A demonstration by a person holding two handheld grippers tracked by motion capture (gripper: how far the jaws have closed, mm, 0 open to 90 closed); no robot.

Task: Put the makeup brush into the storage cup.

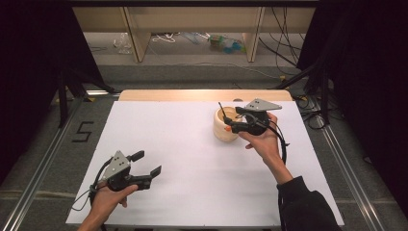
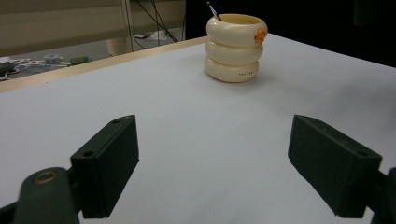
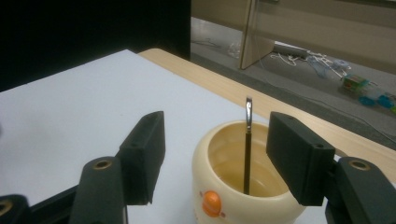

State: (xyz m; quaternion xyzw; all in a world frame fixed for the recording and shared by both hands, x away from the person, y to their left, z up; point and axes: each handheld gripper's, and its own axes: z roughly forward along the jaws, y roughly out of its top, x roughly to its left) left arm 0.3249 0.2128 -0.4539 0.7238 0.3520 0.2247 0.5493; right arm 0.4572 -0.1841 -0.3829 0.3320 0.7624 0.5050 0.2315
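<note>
A cream, ring-shaped pen holder [image 1: 225,124] stands upright on the white surface [image 1: 192,159], towards its far right part. A thin dark pen [image 3: 247,149] stands inside it, leaning against the inner wall with its metal tip poking above the rim.

The right gripper [image 1: 234,121] hovers right at the holder's rim, held by the person's right hand [image 1: 262,139]. Its jaws are apart, one on each side of the pen, and neither pad presses on it. The pen seems to stand free in the holder, so the drop looks done.

The left gripper [image 1: 146,166] rests low over the near left part of the surface, well apart from the holder. Its jaws are spread wide with nothing between them.

The main risk now is in pulling the right gripper away. If it backs off sideways rather than upward, a jaw could catch the pen's tip and flip it out, or lever the holder over. The holder is light-looking and tall for its base, so a knock on the rim from the gripper body may tip or slide it. The trailing cable [image 1: 284,149] near the hand could also snag the holder if it swings.
</note>
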